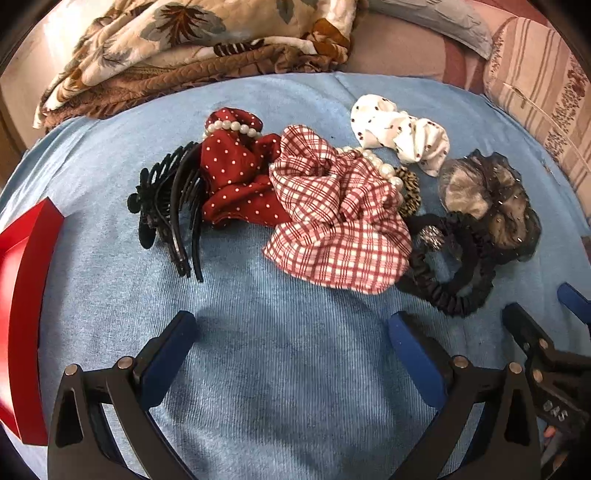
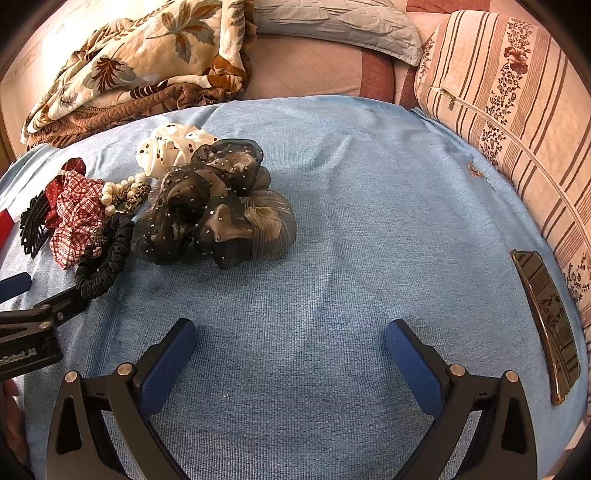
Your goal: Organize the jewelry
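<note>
Hair accessories lie in a row on a blue cloth (image 1: 280, 332). From left: a black claw clip (image 1: 170, 210), a red polka-dot scrunchie (image 1: 236, 177) with a pearl band (image 1: 232, 127), a red-and-white checked scrunchie (image 1: 332, 221), a white spotted scrunchie (image 1: 399, 136), a sheer black-grey scrunchie (image 1: 491, 203) and a thin black ruffled band (image 1: 454, 288). My left gripper (image 1: 291, 328) is open above bare cloth in front of the checked scrunchie. My right gripper (image 2: 290, 334) is open over bare cloth, right of the sheer scrunchie (image 2: 214, 206). Nothing sits between either pair of fingers.
A red box (image 1: 26, 306) sits at the left edge of the cloth. A dark phone (image 2: 546, 321) lies at the right by a striped pillow (image 2: 517, 110). A folded floral quilt (image 1: 192, 48) and a blue pillow (image 2: 332, 26) lie behind.
</note>
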Motion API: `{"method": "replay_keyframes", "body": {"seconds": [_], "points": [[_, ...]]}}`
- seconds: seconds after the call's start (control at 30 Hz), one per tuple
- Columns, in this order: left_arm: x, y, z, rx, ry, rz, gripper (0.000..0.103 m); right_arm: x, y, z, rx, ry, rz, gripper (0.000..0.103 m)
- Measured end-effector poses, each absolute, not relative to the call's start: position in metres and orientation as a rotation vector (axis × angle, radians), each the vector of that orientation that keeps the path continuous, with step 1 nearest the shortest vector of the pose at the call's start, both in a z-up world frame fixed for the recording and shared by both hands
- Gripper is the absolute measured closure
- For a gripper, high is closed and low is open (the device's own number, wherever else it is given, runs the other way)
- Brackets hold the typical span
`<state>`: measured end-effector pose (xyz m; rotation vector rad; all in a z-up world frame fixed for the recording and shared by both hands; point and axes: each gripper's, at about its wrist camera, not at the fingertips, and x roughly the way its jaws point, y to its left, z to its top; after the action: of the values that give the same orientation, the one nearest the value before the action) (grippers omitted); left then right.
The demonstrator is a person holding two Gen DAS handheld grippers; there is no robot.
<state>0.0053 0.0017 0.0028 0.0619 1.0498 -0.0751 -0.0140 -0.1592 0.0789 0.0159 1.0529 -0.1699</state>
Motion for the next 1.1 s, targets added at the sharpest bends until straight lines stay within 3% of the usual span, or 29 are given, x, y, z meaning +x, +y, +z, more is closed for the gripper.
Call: {"method": "replay_keyframes", "body": {"seconds": [0.13, 0.37, 0.5, 1.1], "points": [[-0.013, 0.012, 0.018, 0.023, 1.037, -0.103, 0.000, -0.015, -0.161, 0.079, 0.038, 1.092, -0.153, 0.000], [-0.084, 0.047, 0.077, -0.010, 0.853, -0.053, 0.000, -0.032, -0.151, 0.082, 0.039, 1.074, -0.163, 0.000], [-0.103, 0.068, 0.091, -0.038, 0.857, -0.047, 0.000, -0.047, -0.138, 0.091, 0.033, 1.047, -0.174, 0.000], [-0.193, 0.092, 0.149, 0.021, 0.621, 0.035, 0.000, -0.150, -0.099, 0.168, 0.087, 0.781, -0.249, 0.001]]}}
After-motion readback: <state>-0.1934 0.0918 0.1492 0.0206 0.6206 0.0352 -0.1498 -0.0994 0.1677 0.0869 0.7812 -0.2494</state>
